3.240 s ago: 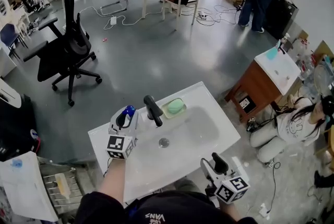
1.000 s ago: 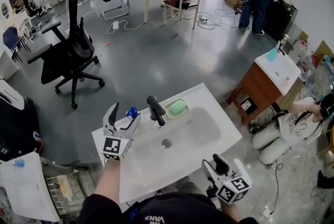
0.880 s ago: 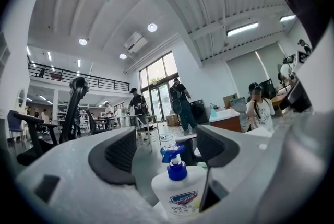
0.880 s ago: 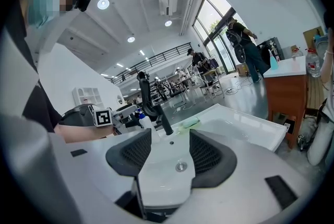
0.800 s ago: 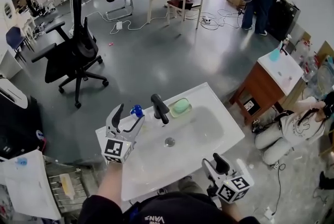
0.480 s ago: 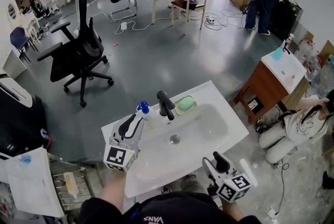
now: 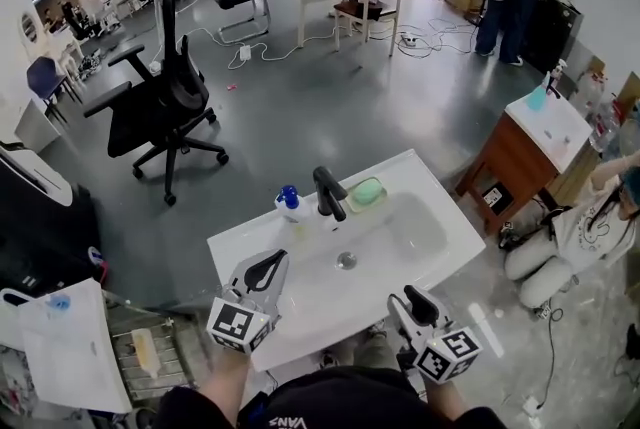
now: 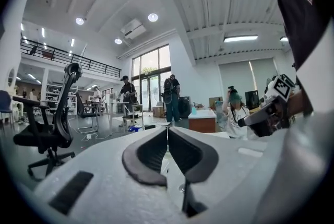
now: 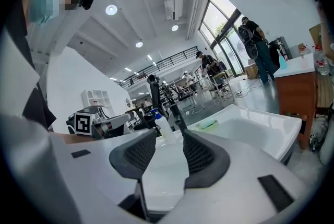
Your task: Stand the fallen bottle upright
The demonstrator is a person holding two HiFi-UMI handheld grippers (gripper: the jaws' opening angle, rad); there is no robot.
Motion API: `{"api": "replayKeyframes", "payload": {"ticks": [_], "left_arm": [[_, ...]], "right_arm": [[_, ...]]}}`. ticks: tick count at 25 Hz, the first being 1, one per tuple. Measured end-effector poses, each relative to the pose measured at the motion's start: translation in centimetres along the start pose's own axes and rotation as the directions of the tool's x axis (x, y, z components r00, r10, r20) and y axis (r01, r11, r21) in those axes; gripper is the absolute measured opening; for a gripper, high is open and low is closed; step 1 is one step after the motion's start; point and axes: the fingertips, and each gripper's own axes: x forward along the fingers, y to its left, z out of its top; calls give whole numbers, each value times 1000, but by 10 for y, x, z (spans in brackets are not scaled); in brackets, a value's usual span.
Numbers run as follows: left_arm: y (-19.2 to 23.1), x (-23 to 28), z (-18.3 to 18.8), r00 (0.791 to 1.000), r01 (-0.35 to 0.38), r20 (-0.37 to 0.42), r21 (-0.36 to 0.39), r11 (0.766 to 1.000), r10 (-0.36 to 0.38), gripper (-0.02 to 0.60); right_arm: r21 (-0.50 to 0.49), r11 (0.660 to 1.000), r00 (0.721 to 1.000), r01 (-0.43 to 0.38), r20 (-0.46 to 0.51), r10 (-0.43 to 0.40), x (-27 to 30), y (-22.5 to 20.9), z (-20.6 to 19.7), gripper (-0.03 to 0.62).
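Bottle: the blue-capped bottle (image 7: 289, 205) stands upright on the back rim of the white sink (image 7: 425, 192), just left of the black faucet (image 7: 329, 193) and well apart from both of my grippers.
Left jaws: the left gripper (image 7: 270, 262) hangs over the sink's front left corner, its jaws pressed together on nothing.
Right jaws: the right gripper (image 7: 410, 297) sits off the front right edge with its jaws spread; they have just been closing. Nothing is between the pads, though I see the bottle framed in the gap far beyond them.
Edges: both grippers are at the near rim, and the whole basin with its drain (image 7: 346, 260) lies between them and the bottle.
Open room: the basin is bare. The green soap (image 7: 367, 193) lies right of the faucet, and the grey floor behind runs back to an office chair (image 7: 165, 97).
Hidden: in the left gripper view the joined pads cover the middle, so I cannot pick out the bottle there. In the head view my arms cut off the front rim.
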Motion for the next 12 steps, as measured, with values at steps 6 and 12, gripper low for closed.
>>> {"api": "replayKeyframes", "payload": {"ticks": [6, 12], "left_arm": [[-10, -33, -7, 999, -28, -27, -34, 999, 28, 21], [-20, -64, -21, 998, -43, -54, -57, 997, 40, 20]], "right_arm": [[-23, 999, 1000, -24, 10, 24, 1, 16, -3, 125], [-47, 997, 998, -60, -1, 60, 4, 35, -9, 41]]}}
